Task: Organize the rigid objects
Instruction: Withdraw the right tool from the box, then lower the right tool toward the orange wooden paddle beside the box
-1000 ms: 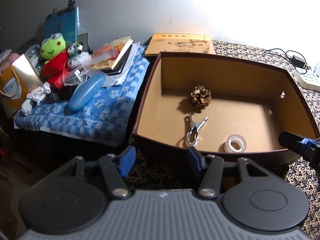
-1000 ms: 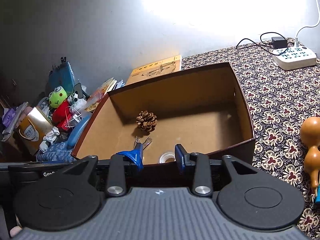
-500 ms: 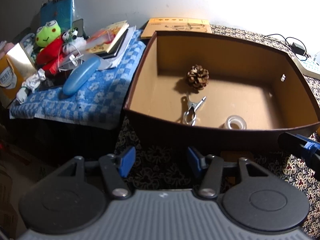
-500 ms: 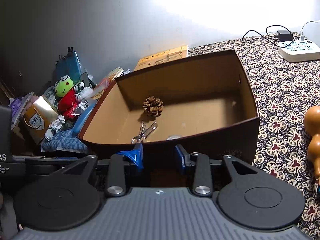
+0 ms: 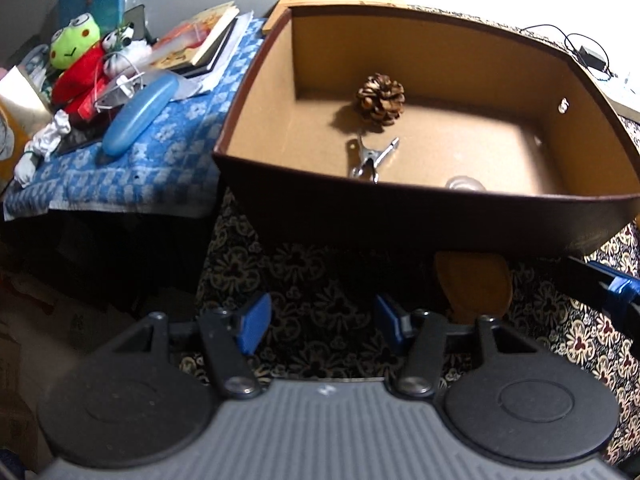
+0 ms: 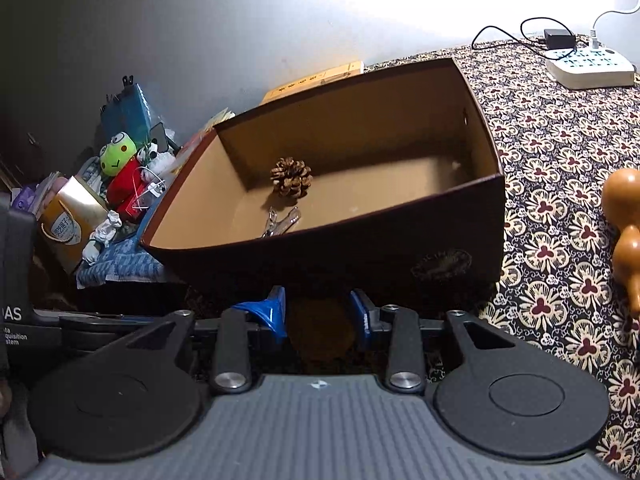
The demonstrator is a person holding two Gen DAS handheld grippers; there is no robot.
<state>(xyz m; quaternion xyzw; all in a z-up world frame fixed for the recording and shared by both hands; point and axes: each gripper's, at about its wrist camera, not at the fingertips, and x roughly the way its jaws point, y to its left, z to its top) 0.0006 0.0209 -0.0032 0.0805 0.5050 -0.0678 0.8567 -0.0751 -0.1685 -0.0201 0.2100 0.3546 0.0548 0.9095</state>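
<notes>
A dark brown box with a tan inside stands on the patterned cloth. It holds a pine cone, a metal clip and a clear tape roll half hidden by the front wall. A brown oval object lies on the cloth just before the box. My left gripper hangs open over bare cloth left of it. My right gripper is narrowly open and holds nothing, with the brown oval object showing in its gap. The pine cone and clip show there too.
Left of the box a blue checked towel carries a frog plush, a blue case and books. A wooden gourd stands at the right, a power strip at the far right.
Both grippers have sunk toward the cloth in front of the box. The front wall now hides most of the tape roll, and the brown oval object has come into view.
</notes>
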